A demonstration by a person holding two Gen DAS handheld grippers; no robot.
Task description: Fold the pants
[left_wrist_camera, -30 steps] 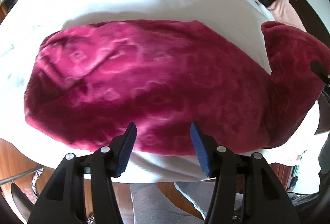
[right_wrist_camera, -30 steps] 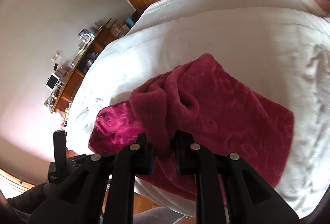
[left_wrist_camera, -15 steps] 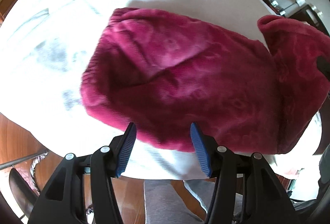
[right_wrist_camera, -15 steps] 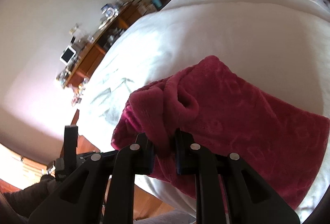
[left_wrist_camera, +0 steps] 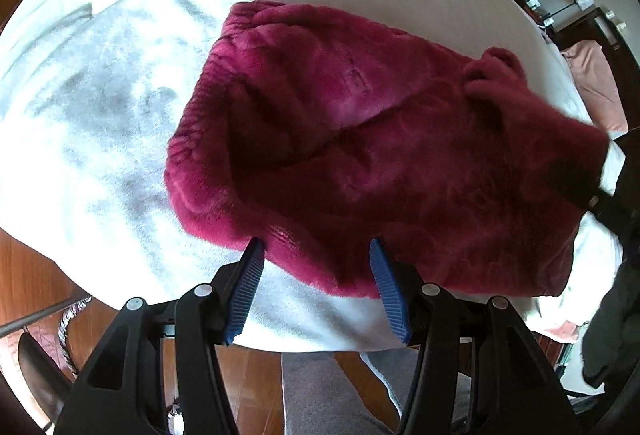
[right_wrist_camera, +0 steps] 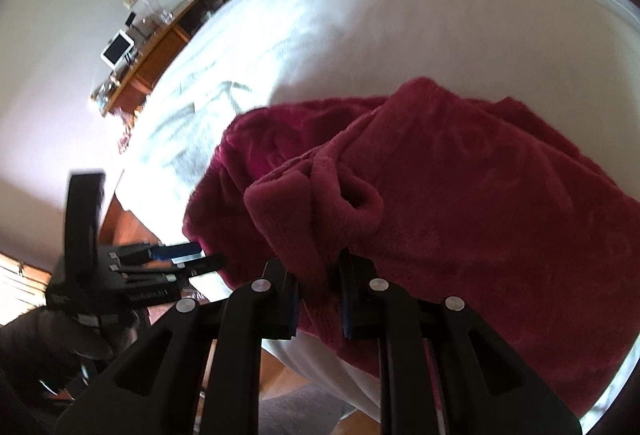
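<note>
Fluffy magenta pants (left_wrist_camera: 360, 163) lie on a white bed (left_wrist_camera: 100, 95), partly folded over themselves. My left gripper (left_wrist_camera: 316, 255) is open and empty, its blue pads at the near edge of the pants, above the bed's front edge. My right gripper (right_wrist_camera: 318, 275) is shut on a bunched fold of the pants (right_wrist_camera: 460, 203) and holds it lifted over the lower layer. The left gripper also shows in the right wrist view (right_wrist_camera: 176, 259) at the left. The right gripper's dark body shows at the right edge of the left wrist view.
The white bed (right_wrist_camera: 360, 15) stretches far behind the pants. A wooden shelf (right_wrist_camera: 160, 35) with small items runs along the left wall. A pink pillow (left_wrist_camera: 596, 83) lies at far right. Wooden floor (left_wrist_camera: 28, 275) and grey-trousered legs (left_wrist_camera: 320, 395) are below the bed edge.
The right gripper has carried its fold of the pants leftward over the lower layer. The left gripper has shifted right along the bed edge, staying open; more bare sheet shows on its left.
</note>
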